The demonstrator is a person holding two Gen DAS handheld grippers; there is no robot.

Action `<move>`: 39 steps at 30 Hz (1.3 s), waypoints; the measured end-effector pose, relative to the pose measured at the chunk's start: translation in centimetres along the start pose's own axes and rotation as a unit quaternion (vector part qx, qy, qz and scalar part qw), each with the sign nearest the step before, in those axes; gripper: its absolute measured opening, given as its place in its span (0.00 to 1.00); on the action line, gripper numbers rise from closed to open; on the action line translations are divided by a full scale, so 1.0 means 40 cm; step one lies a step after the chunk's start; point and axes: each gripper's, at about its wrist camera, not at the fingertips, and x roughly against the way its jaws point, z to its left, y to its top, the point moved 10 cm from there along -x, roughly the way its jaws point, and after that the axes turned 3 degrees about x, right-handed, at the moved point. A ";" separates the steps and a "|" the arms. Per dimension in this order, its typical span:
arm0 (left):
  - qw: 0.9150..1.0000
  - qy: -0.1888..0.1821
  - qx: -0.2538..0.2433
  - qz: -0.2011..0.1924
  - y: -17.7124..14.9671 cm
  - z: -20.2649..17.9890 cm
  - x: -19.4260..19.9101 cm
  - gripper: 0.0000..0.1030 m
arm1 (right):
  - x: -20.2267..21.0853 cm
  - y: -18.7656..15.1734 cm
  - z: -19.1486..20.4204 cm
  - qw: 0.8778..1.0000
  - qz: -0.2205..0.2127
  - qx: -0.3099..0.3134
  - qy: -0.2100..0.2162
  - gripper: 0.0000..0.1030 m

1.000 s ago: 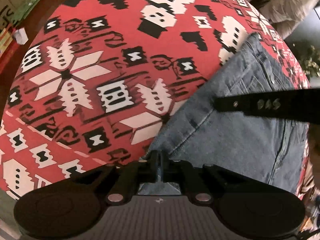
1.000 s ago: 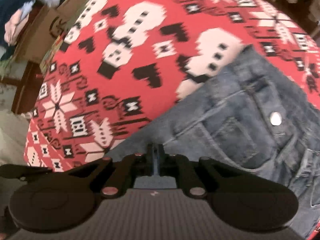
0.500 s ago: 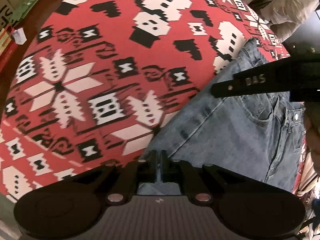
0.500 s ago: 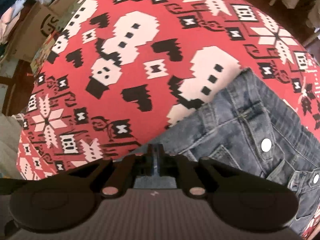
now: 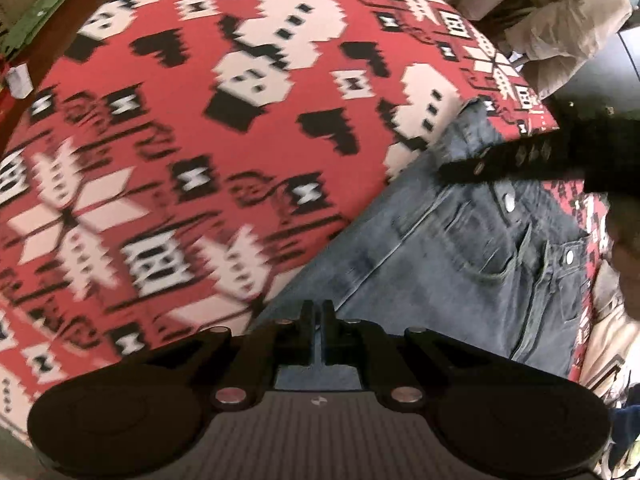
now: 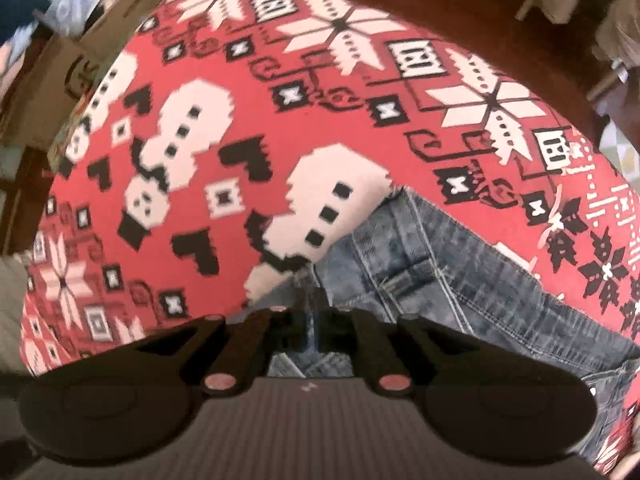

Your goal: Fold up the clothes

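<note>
Blue denim jeans (image 5: 460, 264) lie on a red cloth (image 5: 200, 152) patterned in black and white, their waist and metal buttons at the right of the left wrist view. My left gripper (image 5: 317, 316) is shut on the jeans' edge, with denim showing between its fingers. A black finger (image 5: 504, 162) of the right gripper reaches across the waistband. In the right wrist view the jeans (image 6: 460, 280) fill the lower right, and my right gripper (image 6: 314, 312) is shut on denim at the waist, over the red cloth (image 6: 240, 140).
A beige garment (image 5: 560, 20) is heaped beyond the cloth's far right corner. Cardboard boxes (image 6: 52, 72) stand off the cloth's upper left, and a green box (image 5: 40, 12) lies by the dark wooden edge. A person's hand (image 5: 628, 260) shows at the right border.
Both grippers have slid across the red cloth with the denim held. In the left wrist view the waist and buttons have come into sight. In the right wrist view the jeans sit lower.
</note>
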 end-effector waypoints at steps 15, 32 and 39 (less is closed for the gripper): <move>1.000 0.014 -0.024 -0.001 0.042 -0.054 -0.057 0.02 | 0.005 0.016 -0.028 1.000 -0.017 0.003 0.005 0.02; 0.999 0.025 -0.040 -0.010 0.092 -0.128 -0.082 0.03 | 0.011 0.045 -0.078 0.998 -0.041 -0.042 0.002 0.00; 0.999 0.004 -0.039 -0.019 0.097 -0.180 -0.091 0.03 | 0.037 0.061 -0.116 0.996 -0.063 -0.065 -0.002 0.03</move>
